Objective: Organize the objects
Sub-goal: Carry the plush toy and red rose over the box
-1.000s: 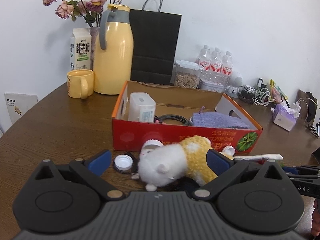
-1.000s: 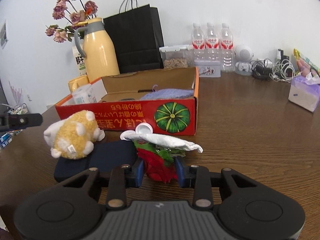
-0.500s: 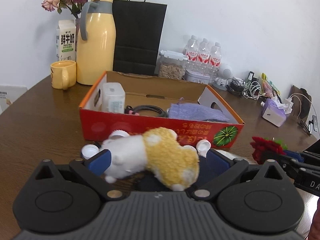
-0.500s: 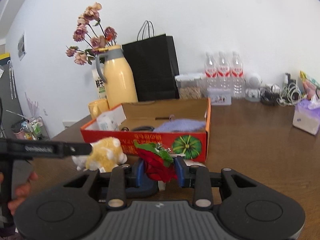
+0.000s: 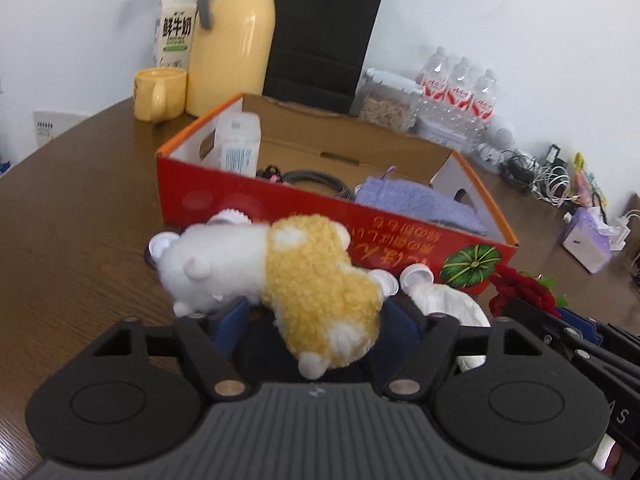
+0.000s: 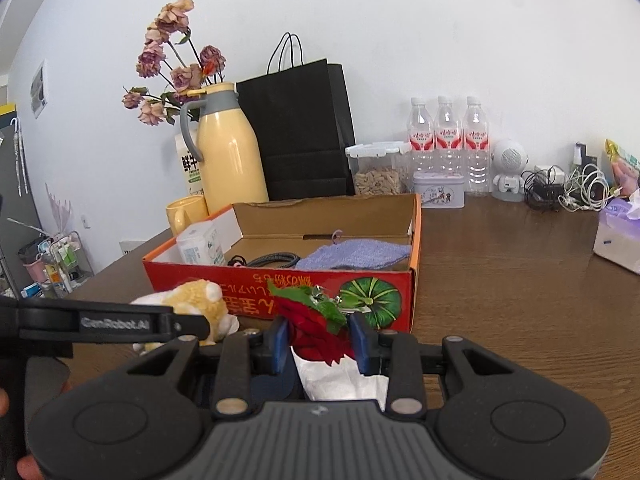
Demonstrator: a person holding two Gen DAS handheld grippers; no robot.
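Between the blue pads of the left hand-held gripper (image 5: pixel 314 316), low in the centre of the left wrist frame, sits a fluffy white-and-yellow plush toy animal (image 5: pixel 276 276), clamped around its yellow body with the white head sticking out to the left. It appears lifted clear of the brown wooden tabletop (image 5: pixel 80 216), just in front of the red cardboard box with a pumpkin print (image 5: pixel 280 216).

Low in the centre of the right wrist frame, the right hand-held gripper (image 6: pixel 320 340) is closed on a red artificial rose with green leaves (image 6: pixel 310 320), white paper wrapping (image 6: pixel 336 376) trailing beneath it. The box lies directly beyond, in the middle of that frame.

Inside the box, a white plastic container (image 5: pixel 239 146) stands at the left end, a black coiled cable (image 5: pixel 312 180) lies in the middle and a folded lilac towel (image 5: pixel 416 206) fills the right.

Both items likely go into the box. The toy is soft and held off-centre, so it could slip or swing as it goes over the front wall, and it could catch that wall if carried too low. The two grippers sit close together; moving both at once risks a collision. White bottle caps (image 5: pixel 416 278) lying near the box front could be knocked away.
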